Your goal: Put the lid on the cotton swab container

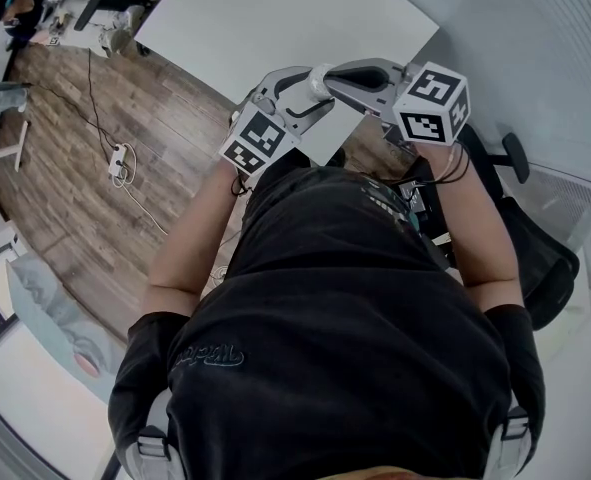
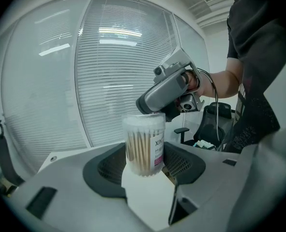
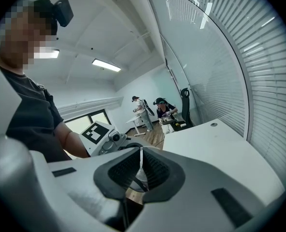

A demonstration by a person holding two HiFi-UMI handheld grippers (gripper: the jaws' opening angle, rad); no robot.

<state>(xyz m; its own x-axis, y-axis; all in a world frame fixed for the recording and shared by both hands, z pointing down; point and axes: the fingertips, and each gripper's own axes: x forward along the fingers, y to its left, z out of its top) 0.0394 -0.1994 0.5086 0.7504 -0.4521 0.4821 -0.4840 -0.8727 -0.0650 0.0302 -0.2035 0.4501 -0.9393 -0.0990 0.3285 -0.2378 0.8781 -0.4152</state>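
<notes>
A clear round cotton swab container [image 2: 143, 146], packed with upright swabs and bearing a pink label, stands between the dark pads of my left gripper [image 2: 143, 164], which is shut on it. My right gripper [image 2: 169, 93] hovers just above and behind the container's top. In the right gripper view, my right gripper [image 3: 141, 166] is shut on a thin, clear lid [image 3: 140, 175] seen edge-on, and the left gripper [image 3: 106, 139] lies just beyond. The head view shows both grippers, left [image 1: 275, 108] and right [image 1: 375, 76], raised close together in front of my chest.
A white table [image 1: 275, 18] stands ahead of me over a wooden floor, where a power strip [image 1: 120, 160] and its cable lie. A black office chair [image 1: 520, 228] is at my right. Window blinds [image 2: 118, 66] fill the background. Two people [image 3: 155, 110] work at a far desk.
</notes>
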